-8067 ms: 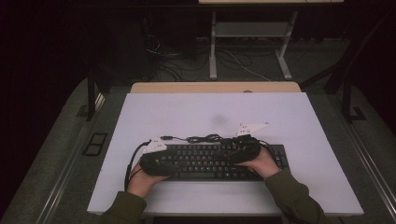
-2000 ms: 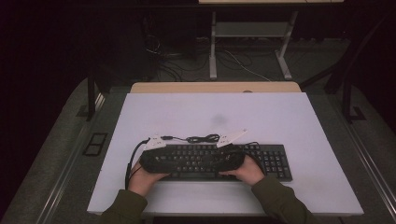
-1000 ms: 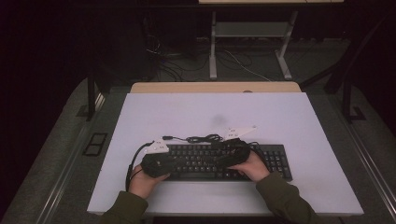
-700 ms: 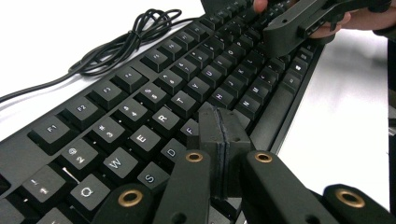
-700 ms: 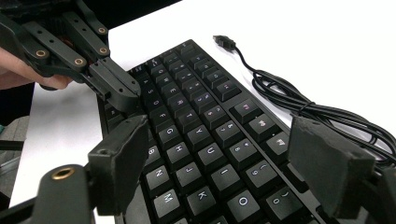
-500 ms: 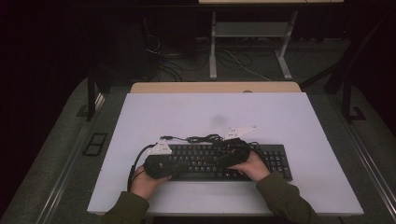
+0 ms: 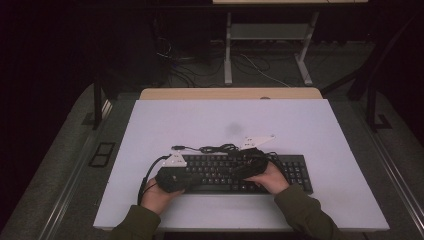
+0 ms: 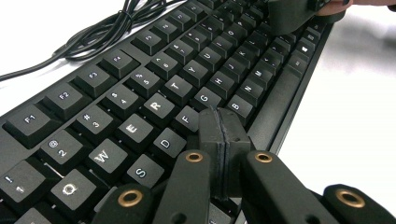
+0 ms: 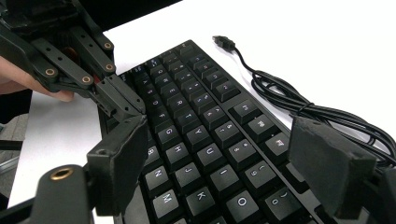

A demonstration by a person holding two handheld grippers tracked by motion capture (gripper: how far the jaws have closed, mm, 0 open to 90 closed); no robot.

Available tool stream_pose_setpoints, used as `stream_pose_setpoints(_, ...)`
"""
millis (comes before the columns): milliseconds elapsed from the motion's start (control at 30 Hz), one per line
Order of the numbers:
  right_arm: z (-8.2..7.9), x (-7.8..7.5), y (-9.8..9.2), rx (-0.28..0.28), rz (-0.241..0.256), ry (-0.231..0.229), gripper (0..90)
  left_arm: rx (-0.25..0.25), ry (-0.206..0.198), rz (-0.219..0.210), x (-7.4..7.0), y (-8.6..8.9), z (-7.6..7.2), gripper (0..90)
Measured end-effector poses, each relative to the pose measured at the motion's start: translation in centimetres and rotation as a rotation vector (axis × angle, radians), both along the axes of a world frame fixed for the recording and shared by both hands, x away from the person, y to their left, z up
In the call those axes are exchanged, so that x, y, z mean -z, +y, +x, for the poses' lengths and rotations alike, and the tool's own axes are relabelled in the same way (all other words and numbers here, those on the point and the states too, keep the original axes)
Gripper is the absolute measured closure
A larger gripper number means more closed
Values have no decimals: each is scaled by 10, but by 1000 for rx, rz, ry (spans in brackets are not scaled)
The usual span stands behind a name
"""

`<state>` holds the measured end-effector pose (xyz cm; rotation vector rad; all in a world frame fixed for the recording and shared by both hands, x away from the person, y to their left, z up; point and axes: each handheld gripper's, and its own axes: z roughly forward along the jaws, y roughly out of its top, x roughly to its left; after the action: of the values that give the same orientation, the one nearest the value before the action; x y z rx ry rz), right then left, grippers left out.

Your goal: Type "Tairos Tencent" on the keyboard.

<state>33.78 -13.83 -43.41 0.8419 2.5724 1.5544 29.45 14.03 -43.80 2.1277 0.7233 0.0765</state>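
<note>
Pressing together with no gap between them, the fingers (image 8: 219,140) of the left gripper (image 7: 172,178) are clenched on nothing and hover low over the keyboard (image 7: 240,172), just above the keys around F, G and V in the left gripper view. The right gripper (image 7: 252,167) has its fingers (image 9: 123,158) spread wide apart, released, poised over the middle keys; one stands above the H and N rows, the other above the top row by the keyboard's far side. A hand (image 7: 160,197) holds each gripper, the left near the keyboard's left end, the right hand (image 7: 272,177) toward its right half. The keyboard lies parallel to the near edge of the white table (image 7: 310,125), close to that edge. Its black cable (image 9: 299,105) lies bundled just behind it, the plug (image 9: 223,42) resting loose on the table.
</note>
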Motion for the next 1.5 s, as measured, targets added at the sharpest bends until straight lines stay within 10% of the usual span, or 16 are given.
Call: stream_pose_setpoints(1500,0,0,0,-2,-4,-3,202,-17,-28,0,-11,3,2,889)
